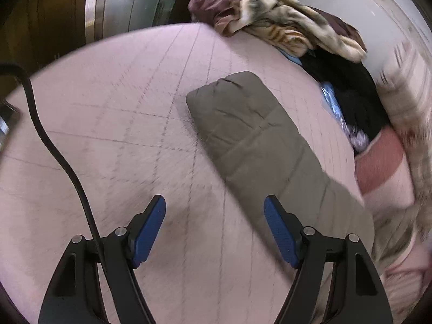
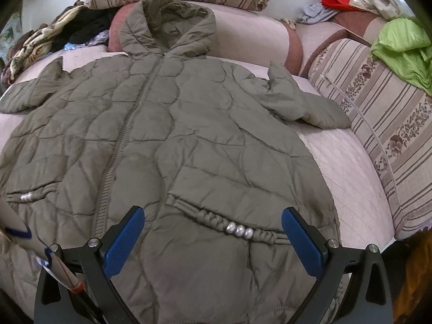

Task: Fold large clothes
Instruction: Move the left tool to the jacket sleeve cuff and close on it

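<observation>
Ahead of the left gripper [image 1: 214,216] the pink bedcover [image 1: 108,135] was smeared by motion blur, and the striped cushion [image 1: 405,102] far to its right was too blurred to read. Below the right gripper [image 2: 213,236] the jacket's [image 2: 189,124] hem ran off the picture's bottom edge, its left side cut by the left edge.

The left gripper [image 1: 214,210] hangs with its blue-padded jaws apart and empty above a pink quilted bedcover [image 1: 108,135], the olive quilted jacket sleeve [image 1: 251,140] lying just ahead of its right finger, with a heap of crumpled clothes [image 1: 283,24] beyond it.
</observation>
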The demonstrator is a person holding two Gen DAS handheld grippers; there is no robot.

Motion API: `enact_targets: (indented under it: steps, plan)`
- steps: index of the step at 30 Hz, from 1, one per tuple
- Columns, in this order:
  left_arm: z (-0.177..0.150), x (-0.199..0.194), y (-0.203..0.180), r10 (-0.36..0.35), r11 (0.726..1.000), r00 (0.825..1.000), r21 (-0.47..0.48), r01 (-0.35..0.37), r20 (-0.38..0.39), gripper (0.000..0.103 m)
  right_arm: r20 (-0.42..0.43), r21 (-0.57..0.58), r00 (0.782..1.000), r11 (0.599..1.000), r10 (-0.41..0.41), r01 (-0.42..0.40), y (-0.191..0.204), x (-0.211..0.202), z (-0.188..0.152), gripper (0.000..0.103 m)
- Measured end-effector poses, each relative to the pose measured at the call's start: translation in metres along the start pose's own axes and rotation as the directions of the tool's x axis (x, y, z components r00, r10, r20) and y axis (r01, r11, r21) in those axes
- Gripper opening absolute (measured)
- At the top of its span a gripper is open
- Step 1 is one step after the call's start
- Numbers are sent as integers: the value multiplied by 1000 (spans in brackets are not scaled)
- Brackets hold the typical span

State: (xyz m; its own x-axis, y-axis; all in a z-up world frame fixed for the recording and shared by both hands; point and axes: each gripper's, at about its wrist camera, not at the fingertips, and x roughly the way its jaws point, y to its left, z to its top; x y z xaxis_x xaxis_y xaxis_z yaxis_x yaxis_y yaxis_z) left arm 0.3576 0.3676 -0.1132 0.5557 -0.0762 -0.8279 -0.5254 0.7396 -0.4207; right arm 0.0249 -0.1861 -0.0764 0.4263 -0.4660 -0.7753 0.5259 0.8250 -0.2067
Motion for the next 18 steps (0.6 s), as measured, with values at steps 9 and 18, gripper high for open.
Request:
enact_targets:
  steps: [9, 18]
  plan:
    - [31, 32, -13, -60, 996, 998, -71, 61, 26, 75, -27, 2, 999, 1000, -31, 31, -2, 18, 3, 103]
    - [32, 24, -48, 26, 999, 1000, 37, -27, 14, 12, -26, 40, 999, 999, -32, 33, -10, 20, 6, 103]
